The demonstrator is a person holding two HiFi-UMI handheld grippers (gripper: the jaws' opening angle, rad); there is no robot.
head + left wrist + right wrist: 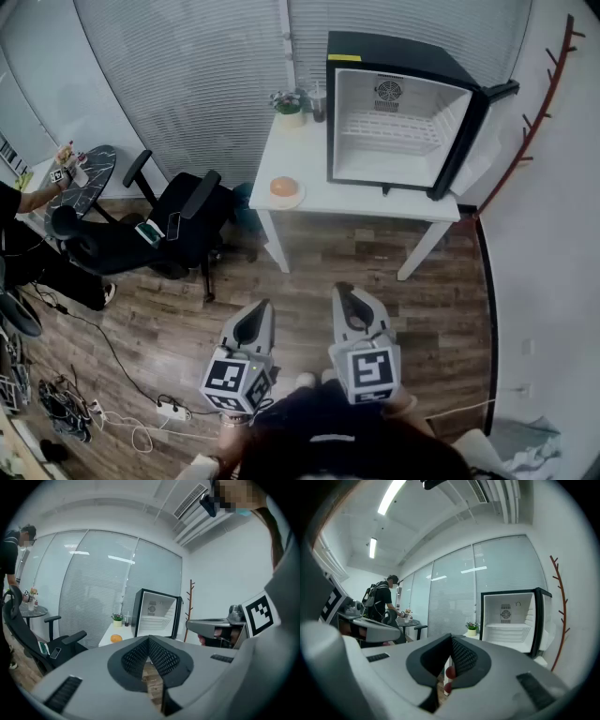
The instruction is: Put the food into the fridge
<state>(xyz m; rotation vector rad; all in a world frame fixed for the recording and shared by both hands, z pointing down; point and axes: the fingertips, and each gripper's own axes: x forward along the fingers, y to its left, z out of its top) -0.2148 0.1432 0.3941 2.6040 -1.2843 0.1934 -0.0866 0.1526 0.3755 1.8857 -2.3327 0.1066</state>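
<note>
Plank-patterned wooden floor point(169, 328) runs under a white table point(375, 199) carrying a small black fridge point(394, 52). Its door point(466, 131) is swung wide to the fridge's right, and its ribbed white inside is bare. Left of the fridge, toward the table's front edge, sits the food point(283, 186), a smooth, round orange lump on a pale plate point(298, 199), not yet picked up.

Both grippers hang above the floor, well short of the fridge. The left gripper point(255, 312) has its jaws pressed together on nothing. The right gripper point(350, 296) is closed too and looks empty, though a small reddish patch I cannot identify shows in the slit below its tips.

The likely trouble is the food's shape. Something that round and slick could roll off the plate if nudged by closed jaws, or squirt from the cross-hatched dark pads point(161, 658) under a hard squeeze. Catching the plate's rim could drag it off the table, and a careless swing could knock the open door.
</note>
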